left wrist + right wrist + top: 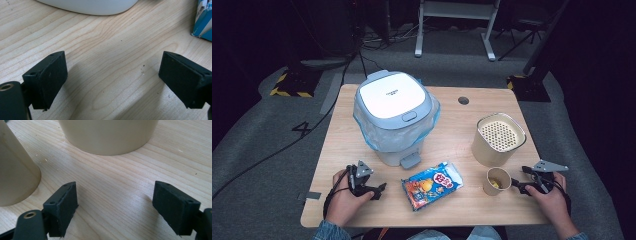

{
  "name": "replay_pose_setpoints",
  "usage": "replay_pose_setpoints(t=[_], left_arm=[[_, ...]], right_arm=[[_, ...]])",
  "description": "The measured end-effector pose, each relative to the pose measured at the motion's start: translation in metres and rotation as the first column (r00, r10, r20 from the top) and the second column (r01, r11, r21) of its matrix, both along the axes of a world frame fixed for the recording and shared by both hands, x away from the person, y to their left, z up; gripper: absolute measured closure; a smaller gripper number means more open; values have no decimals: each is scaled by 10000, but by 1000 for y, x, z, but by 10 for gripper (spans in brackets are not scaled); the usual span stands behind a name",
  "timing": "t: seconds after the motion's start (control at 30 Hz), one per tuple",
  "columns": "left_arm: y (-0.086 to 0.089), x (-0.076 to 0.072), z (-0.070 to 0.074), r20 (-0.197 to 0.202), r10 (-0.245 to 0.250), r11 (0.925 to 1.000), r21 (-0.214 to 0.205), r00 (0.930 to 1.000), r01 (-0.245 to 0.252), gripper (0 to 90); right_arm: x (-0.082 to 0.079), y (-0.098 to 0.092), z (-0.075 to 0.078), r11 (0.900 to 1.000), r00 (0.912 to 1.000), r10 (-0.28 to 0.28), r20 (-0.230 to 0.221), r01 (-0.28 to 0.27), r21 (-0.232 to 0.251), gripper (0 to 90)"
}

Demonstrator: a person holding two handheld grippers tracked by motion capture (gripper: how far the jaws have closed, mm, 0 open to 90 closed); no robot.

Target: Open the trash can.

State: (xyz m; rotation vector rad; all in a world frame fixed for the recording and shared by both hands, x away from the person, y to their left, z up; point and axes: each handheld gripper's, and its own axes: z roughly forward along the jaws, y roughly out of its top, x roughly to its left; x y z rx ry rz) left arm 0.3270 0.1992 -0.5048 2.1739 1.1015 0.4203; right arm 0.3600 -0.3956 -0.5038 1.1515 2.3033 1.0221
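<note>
High view overhead, facing forward-down, gripper views low, close (tabletop (452,120) shared)

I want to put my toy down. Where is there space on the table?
Bare wood lies behind the tall beige canister, around the grommet hole, and left of the pedal bin. The front is crowded: snack packet, small paper cup.

A large "4" (302,128) is marked on the grey floor left of the table. The snack packet (432,184) carries red characters in a white oval, too small to read. The bin lid (392,95) bears a small dark logo, illegible.
</note>
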Motion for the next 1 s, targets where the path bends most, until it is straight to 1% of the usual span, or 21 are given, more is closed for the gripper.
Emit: replay_pose_setpoints(t=[0.07, 0.1, 0.13, 0.23, 0.27, 0.3, 0.33, 0.37, 0.4, 0.43, 0.47, 0.57, 0.67, 0.7, 0.73, 0.77, 0.8, 0.83, 0.87, 0.9, 1.0], left_arm=[[-1, -1, 0, 15, 228, 9997, -7, 9997, -228, 96], [-1, -2, 0, 10, 289, 9995, -107, 9996, -289, 106], [0, -3, 0, 82, 322, 9993, -165, 9994, -321, 133], [4, -3, 3, 91, 338, 9993, -144, 9994, -336, 249], [5, -3, 5, 15, 315, 9995, -67, 9995, -315, 302], [6, -3, 7, -78, 225, 9997, 13, 9997, -225, 385], [7, -3, 10, -165, 165, 9998, 74, 9997, -164, 429], [8, -3, 13, -42, -32, 9999, 110, 10000, 32, 422], [9, -4, 16, 97, -252, 9997, -21, 9996, 252, 442], [9, -4, 16, 97, -252, 9997, -21, 9996, 252, 489], [11, -6, 25, 95, -417, 9982, -432, 9991, 421, 504], [12, -9, 37, 224, -884, 9926, -814, 9958, 899, 540], [13, -11, 49, 365, -1279, 9855, -1074, 9911, 1311, 568], [13, -11, 49, 365, -1279, 9855, -1074, 9911, 1311, 589], [12, -12, 58, 368, -1339, 9816, -1323, 9903, 1376, 595], [12, -12, 62, 398, -1378, 9791, -1451, 9897, 1422, 598], [12, -12, 62, 398, -1378, 9791, -1451, 9897, 1422, 601], [12, -13, 72, 484, -1544, 9731, -1657, 9868, 1603, 607], [12, -13, 72, 484, -1544, 9731, -1657, 9868, 1603, 611], [11, -13, 82, 636, -1707, 9673, -1791, 9833, 1796, 612], [10, -12, 97, 963, -1960, 9591, -1886, 9759, 2112, 621]], right_arm=[[0, 0, 0, 10000, 10000, 1, 0, -1, 3, 203], [0, 0, 0, 10000, 10000, 0, 1, 0, 1, 203], [0, 0, 0, 10000, 10000, -2, 1, 2, 1, 203], [0, 0, 0, 10000, 10000, 0, 0, 0, 2, 203], [0, 0, 0, 10000, 10000, 0, 0, 0, 4, 203], [0, 0, 0, 10000, 10000, 1, 0, -1, 5, 203], [0, 0, 0, 10000, 10000, 4, -3, -4, 9, 203], [0, 0, 0, 10000, 10000, 6, -4, -6, 12, 203], [0, 0, 0, 10000, 10000, 5, -3, -5, 12, 203], [0, 0, 0, 10000, 10000, 5, -3, -5, 12, 203], [0, 0, 0, 10000, 10000, 5, -2, -5, 12, 203], [0, 0, 0, 10000, 10000, 6, 0, -6, 10, 203], [0, 0, 0, 10000, 10000, 3, -2, -3, 11, 203], [0, 0, 0, 10000, 10000, 6, -2, -6, 9, 203], [0, 0, 0, 10000, 10000, 4, -2, -4, 10, 203], [0, 0, 0, 10000, 10000, 5, -1, -5, 8, 203], [0, 0, 0, 10000, 10000, 4, -3, -4, 10, 203], [0, 0, 0, 10000, 10000, 6, -3, -6, 8, 204], [0, 0, 0, 10000, 10000, 6, -3, -6, 8, 204], [0, 0, 0, 10000, 10000, 6, -2, -6, 7, 204], [0, 0, 0, 10000, 10000, 4, -3, -4, 8, 203]])
